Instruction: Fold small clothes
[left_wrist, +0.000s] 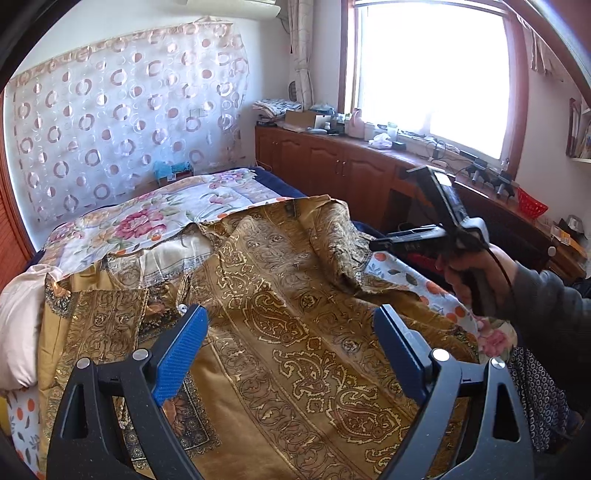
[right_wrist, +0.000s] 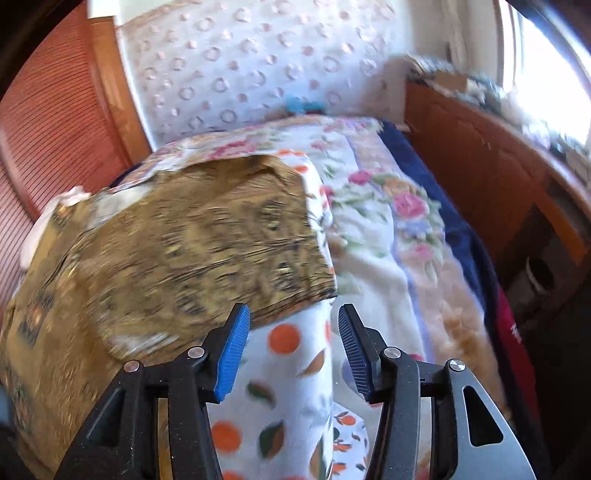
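A gold-brown paisley garment (left_wrist: 280, 314) lies spread on the bed, its right edge rumpled and folded over. My left gripper (left_wrist: 291, 343) is open and empty just above its middle. The right gripper (left_wrist: 380, 245), seen from the side in the left wrist view, hovers at the garment's rumpled right edge. In the blurred right wrist view the right gripper (right_wrist: 293, 343) is open and empty, above a white orange-print cloth (right_wrist: 295, 373), with the garment (right_wrist: 192, 236) to its left.
A floral blanket (left_wrist: 147, 218) covers the bed behind the garment. A pale pink cloth (left_wrist: 18, 321) lies at the left edge. Wooden cabinets (left_wrist: 332, 166) with clutter run along the right under the window. A patterned curtain (left_wrist: 122, 110) hangs at the back.
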